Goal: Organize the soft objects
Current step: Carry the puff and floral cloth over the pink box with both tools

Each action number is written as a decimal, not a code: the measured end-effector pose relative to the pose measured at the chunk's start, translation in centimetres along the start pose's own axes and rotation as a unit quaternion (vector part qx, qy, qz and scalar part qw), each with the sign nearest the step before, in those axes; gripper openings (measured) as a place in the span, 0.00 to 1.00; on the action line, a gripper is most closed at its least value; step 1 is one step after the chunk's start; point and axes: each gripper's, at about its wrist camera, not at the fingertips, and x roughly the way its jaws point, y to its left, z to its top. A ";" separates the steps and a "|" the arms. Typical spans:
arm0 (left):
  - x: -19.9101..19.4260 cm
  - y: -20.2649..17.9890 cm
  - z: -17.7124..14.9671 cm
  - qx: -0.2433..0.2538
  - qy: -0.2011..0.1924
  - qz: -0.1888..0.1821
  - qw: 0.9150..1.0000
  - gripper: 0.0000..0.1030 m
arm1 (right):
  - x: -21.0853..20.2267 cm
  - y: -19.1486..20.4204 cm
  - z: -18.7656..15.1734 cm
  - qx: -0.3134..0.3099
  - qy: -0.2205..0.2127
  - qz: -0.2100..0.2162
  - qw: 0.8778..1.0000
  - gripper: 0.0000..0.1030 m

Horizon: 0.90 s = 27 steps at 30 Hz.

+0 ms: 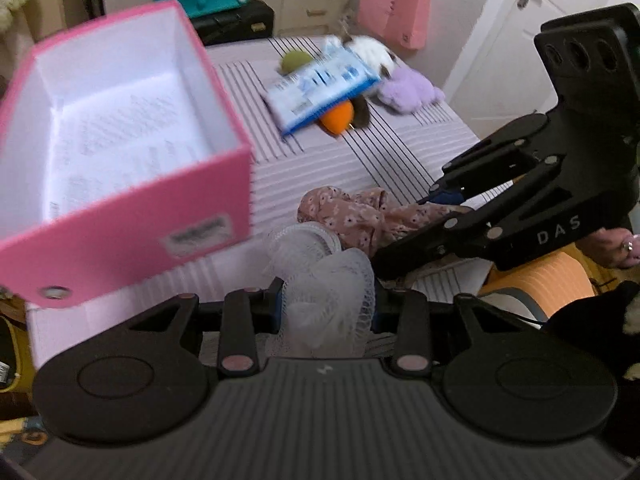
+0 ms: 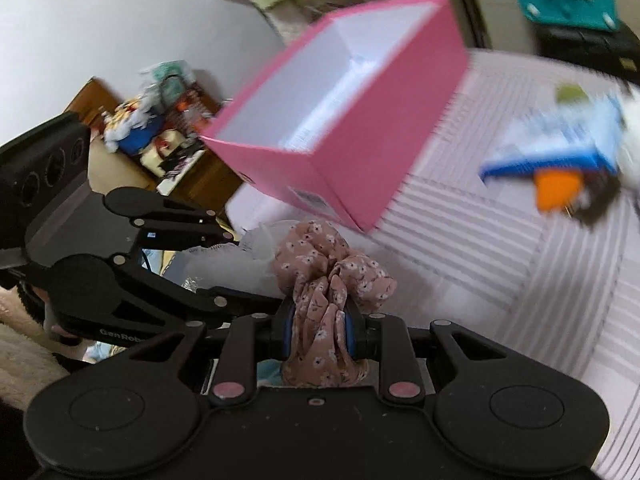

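White mesh sponge (image 1: 326, 280) is pinched between the blue pads of the left gripper (image 1: 326, 308); jaws narrow, netting bulging out above and below them. Floral cloth (image 2: 320, 280) is clamped the same way in the right gripper (image 2: 318, 334), jaws narrow, fabric bunched above the pads and hanging below.

Both items are off the striped bed cover (image 1: 360, 168). Pink box (image 1: 120, 128) sits on the bed to the left, open, white inside, nothing soft in it yet. Remaining pile lies further back on the bed: blue-and-white packet (image 1: 320, 88) resting over an orange toy (image 1: 338, 118), with a purple plush (image 1: 408, 90) and a green ball (image 1: 294, 60) beside it.

Risks, judged from this moment:
- The two grippers are close together, the cloth nearly touching the sponge. Loose netting could snag the cloth or the other gripper's linkage, so one release drags both.
- The mesh is springy and only partly caught; it could slip out short of the box.
- The box is light card and near the bed's edge. A gripper striking its near wall could tip it or push it off.
- The hanging end of the cloth may drape over the rim instead of dropping inside.
- Both views are blurred, so exact clearance to the rim cannot be told.
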 end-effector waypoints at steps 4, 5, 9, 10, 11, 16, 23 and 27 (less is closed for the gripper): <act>-2.8 1.4 0.8 -0.001 -0.044 0.028 0.999 0.34 | -0.5 2.1 2.7 -0.044 -0.024 0.007 0.999 0.27; -3.3 1.7 1.1 -0.002 -0.054 0.033 0.998 0.34 | -0.6 2.4 3.5 -0.052 -0.031 0.008 0.998 0.27; -4.7 3.0 2.3 -0.004 -0.093 0.054 0.994 0.34 | -1.0 3.7 6.2 -0.088 -0.062 0.011 0.994 0.27; -4.9 3.4 2.6 -0.008 -0.100 0.055 0.993 0.34 | -1.1 4.0 7.0 -0.097 -0.072 0.012 0.993 0.27; -5.1 3.8 3.0 -0.013 -0.107 0.056 0.993 0.34 | -1.2 4.0 7.6 -0.101 -0.078 0.013 0.992 0.27; -6.0 5.6 4.8 -0.029 -0.137 0.067 0.988 0.34 | -0.9 4.3 10.8 -0.119 -0.104 0.015 0.987 0.27; -5.5 8.6 8.0 -0.041 -0.163 0.089 0.982 0.34 | 0.0 3.9 14.4 -0.142 -0.136 -0.010 0.980 0.27; -4.8 11.2 10.0 -0.060 -0.164 0.091 0.980 0.34 | 1.4 2.6 17.3 -0.172 -0.150 -0.057 0.972 0.27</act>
